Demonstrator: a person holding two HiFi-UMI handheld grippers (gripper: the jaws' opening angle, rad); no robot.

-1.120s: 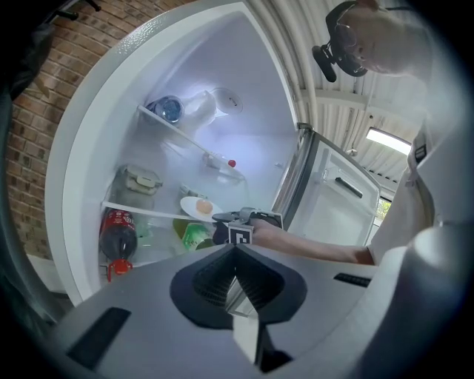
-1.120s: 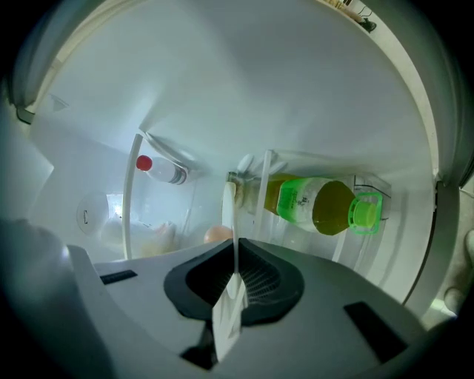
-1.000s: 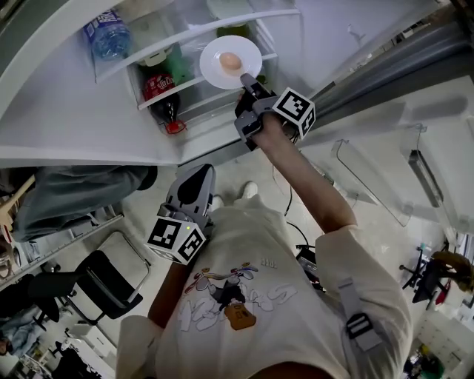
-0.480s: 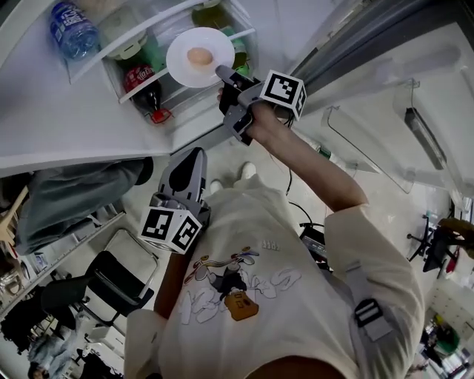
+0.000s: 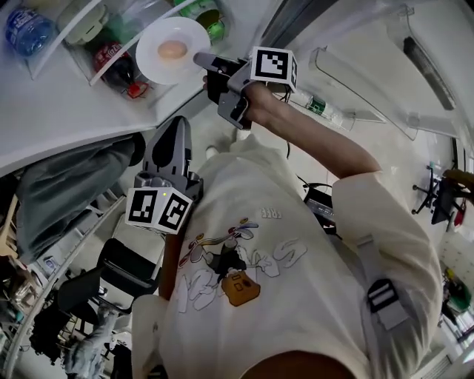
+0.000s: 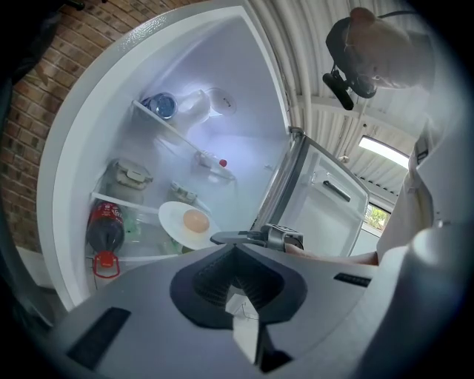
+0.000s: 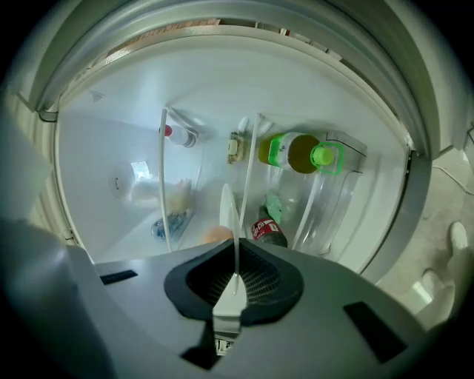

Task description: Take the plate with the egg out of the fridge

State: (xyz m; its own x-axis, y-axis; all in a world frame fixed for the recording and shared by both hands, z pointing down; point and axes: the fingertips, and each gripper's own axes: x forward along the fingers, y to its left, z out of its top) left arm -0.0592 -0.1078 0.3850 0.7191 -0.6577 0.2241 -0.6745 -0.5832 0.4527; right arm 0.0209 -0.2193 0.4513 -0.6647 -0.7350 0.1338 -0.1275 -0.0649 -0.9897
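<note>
The plate (image 5: 158, 68), with the egg (image 5: 172, 50) on it, is pinched by its rim in the clenched right tongs (image 5: 201, 59). It sticks out past their tips, just in front of the open fridge (image 5: 67, 104). Beyond it are a cola bottle (image 5: 115, 63) and a green bottle (image 5: 207, 18). The left tongs (image 5: 175, 124) are held lower, closed on nothing.

A cream short-sleeved T-shirt (image 5: 311, 237) covers the person, with a cartoon print (image 5: 231, 280) in black, white and orange on its front and small dark lettering above it. A grey strap (image 5: 376, 285) with a dark buckle crosses the right shoulder. The left claw (image 5: 176, 124) and right claw (image 5: 198, 59) are grey plastic with darker parts, each bearing a white cube of black square markers.
</note>
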